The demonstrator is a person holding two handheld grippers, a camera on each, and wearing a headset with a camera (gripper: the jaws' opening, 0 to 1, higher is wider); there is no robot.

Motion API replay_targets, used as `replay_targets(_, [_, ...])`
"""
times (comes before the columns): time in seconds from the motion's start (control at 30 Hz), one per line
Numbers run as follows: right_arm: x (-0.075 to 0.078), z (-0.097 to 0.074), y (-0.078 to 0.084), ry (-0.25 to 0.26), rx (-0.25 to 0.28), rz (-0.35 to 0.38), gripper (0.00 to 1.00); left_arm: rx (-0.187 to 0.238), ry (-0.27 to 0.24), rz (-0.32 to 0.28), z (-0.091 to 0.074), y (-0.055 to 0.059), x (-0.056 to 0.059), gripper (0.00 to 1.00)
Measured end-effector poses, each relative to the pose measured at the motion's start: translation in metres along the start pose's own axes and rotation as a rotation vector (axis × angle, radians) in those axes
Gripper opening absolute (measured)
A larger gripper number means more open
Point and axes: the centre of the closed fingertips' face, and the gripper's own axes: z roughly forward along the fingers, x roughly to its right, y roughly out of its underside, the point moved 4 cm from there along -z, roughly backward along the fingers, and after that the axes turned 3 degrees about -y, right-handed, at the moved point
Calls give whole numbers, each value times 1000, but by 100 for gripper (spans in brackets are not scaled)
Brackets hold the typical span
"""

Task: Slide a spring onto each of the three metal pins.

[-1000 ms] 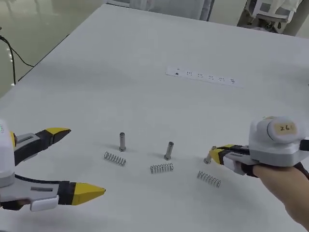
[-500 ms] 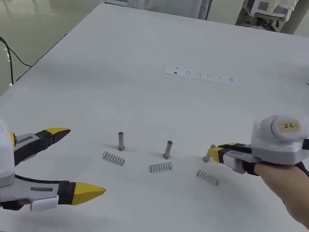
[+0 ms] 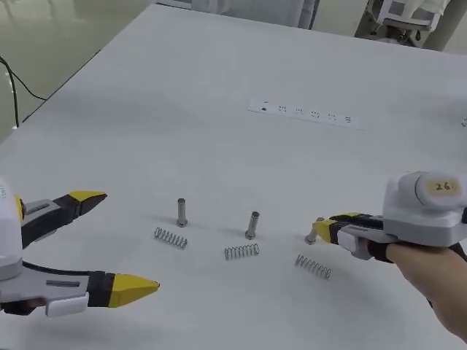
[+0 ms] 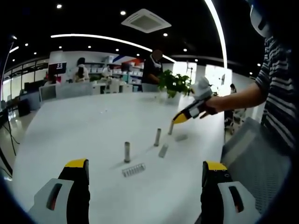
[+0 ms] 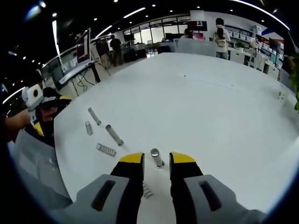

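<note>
Three bare pins (image 3: 182,212), three springs (image 3: 242,251) beside

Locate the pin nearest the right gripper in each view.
Head view: the pin ends the row on the right, at the right gripper tips.
Left gripper view: farthest pin, centre-right, below the right gripper.
Right gripper view: bottom centre, between the jaws.
Shared landmark: the middle pin, with a spring beside it.

White power strip (image 3: 305,115) flat on table (image 3: 182,87); cable (image 3: 14,95) beyond edge.
</note>
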Motion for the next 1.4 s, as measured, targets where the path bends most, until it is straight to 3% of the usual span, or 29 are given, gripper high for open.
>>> replay_targets(0.57, [-6,-6,1,-32,-6,3,23,6,14,2,3,-2,3,98])
replay_targets(1.4, [-11,-18,9,-59,-55,-120,23,0,20,6,3,-4,1,98])
